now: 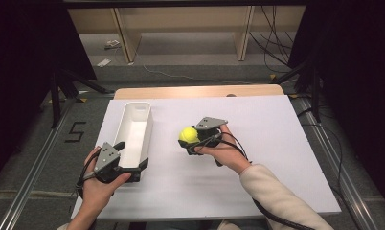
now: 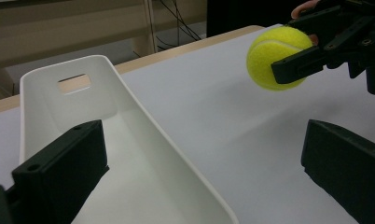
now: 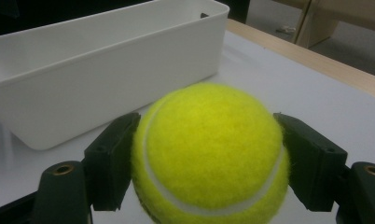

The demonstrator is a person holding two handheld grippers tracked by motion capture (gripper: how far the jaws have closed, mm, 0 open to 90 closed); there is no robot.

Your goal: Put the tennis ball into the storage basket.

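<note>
My right claw (image 1: 194, 139) is closed on the ball (image 1: 188, 134); in the right gripper view the two black jaws press on the ball (image 3: 209, 154) at 3 and 9 o'clock, and it sits firmly between them. The ball is lifted a little above the white worktop (image 1: 257, 158), near the middle of it, and the bin (image 1: 133, 134) lies at about 9 o'clock from the ball, apart from it. My left claw (image 1: 128, 163) is wide open and holds nothing: in the left gripper view one jaw stands inside the bin (image 2: 143, 154) and the other jaw outside it, with the long wall between them, not touched as far as I can see. From there I see the ball (image 2: 275, 56) at 1 o'clock, gripped by the right claw (image 2: 288, 58). The bin is empty, and it has a handle slot in the far end wall.
</note>
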